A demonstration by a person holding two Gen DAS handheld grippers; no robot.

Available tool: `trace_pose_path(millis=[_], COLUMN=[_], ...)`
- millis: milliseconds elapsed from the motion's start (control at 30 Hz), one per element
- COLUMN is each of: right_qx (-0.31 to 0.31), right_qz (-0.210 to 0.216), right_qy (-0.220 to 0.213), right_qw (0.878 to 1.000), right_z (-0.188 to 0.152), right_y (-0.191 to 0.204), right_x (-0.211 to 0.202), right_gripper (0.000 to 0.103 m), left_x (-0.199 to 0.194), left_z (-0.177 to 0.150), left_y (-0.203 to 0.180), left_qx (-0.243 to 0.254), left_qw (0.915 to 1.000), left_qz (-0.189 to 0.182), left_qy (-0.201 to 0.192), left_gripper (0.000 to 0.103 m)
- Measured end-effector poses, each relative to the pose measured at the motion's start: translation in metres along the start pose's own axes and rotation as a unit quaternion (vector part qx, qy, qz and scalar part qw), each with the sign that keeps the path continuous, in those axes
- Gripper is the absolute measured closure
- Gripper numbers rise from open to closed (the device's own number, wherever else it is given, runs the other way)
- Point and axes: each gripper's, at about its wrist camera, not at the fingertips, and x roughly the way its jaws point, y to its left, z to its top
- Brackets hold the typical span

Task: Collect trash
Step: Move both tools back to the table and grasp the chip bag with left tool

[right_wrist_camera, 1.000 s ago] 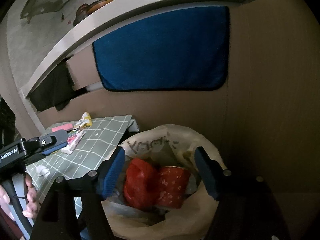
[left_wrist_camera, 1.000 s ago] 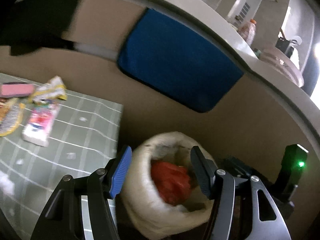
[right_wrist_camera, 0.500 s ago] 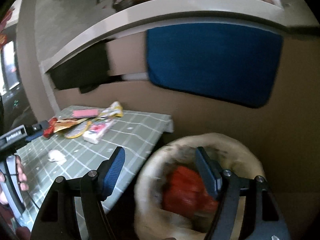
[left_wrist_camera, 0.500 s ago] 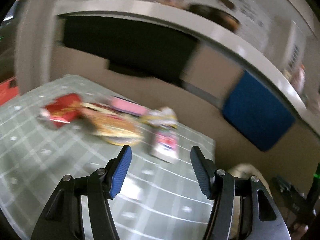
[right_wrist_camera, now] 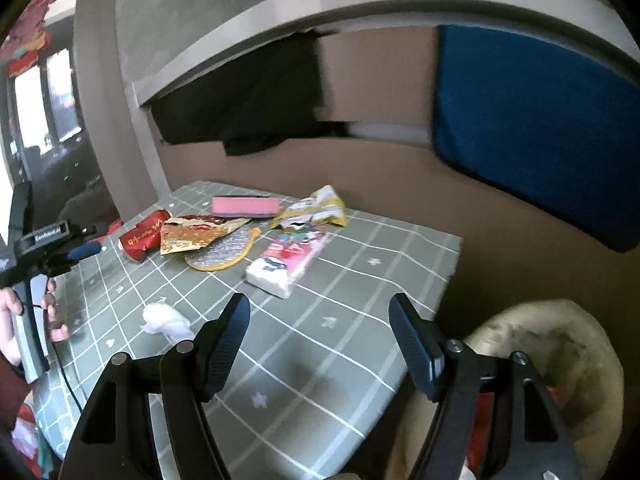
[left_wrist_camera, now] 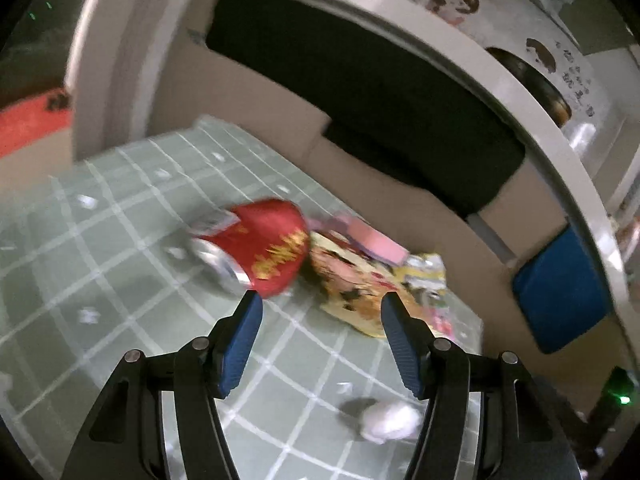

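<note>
1. Left gripper (left_wrist_camera: 321, 312) open and empty, jaws spread wide, poised above the worktop (left_wrist_camera: 120, 280) just short of the red can (left_wrist_camera: 260, 252).
2. Right gripper (right_wrist_camera: 320, 320) likewise open and empty, over the near edge of the worktop, with the trash bag (right_wrist_camera: 532, 332) just beside and below.
3. Red can lying on its side, dented; judged light, thin-walled, smooth and apt to roll; best pinched across the body, not the rim.
4. Snack wrappers (left_wrist_camera: 360, 284) touching the can; judged flimsy and slick, best nipped at a raised edge.
5. Tissue pack (right_wrist_camera: 288, 260) soft and squashable; best taken across its narrow width.
6. Crumpled tissue (right_wrist_camera: 164, 320) near the front edge; almost weightless, easily crushed.
</note>
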Motion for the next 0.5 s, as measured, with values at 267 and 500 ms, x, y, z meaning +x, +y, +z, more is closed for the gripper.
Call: trace_pose_path(millis=[267,500], right_qx=[-0.011,-0.009], right_qz=[0.015,0.014], right_qy=[0.024,0.039], right_qw=[1.0,0.999], right_z=[0.018,0.017], right_y=[0.01,0.004], right_x=[0.046,0.063], right_gripper=[0.034,0.034], left_x=[0.07,0.115], left_z=[0.001,0.007], left_y=[-0.023,-0.016], left_qx=[-0.051,-0.121], left_qw=[0.9971,0.9896], left_qz=[-0.006,0.026], left_qy=[0.055,0.074], left_gripper=[0.041,0.051])
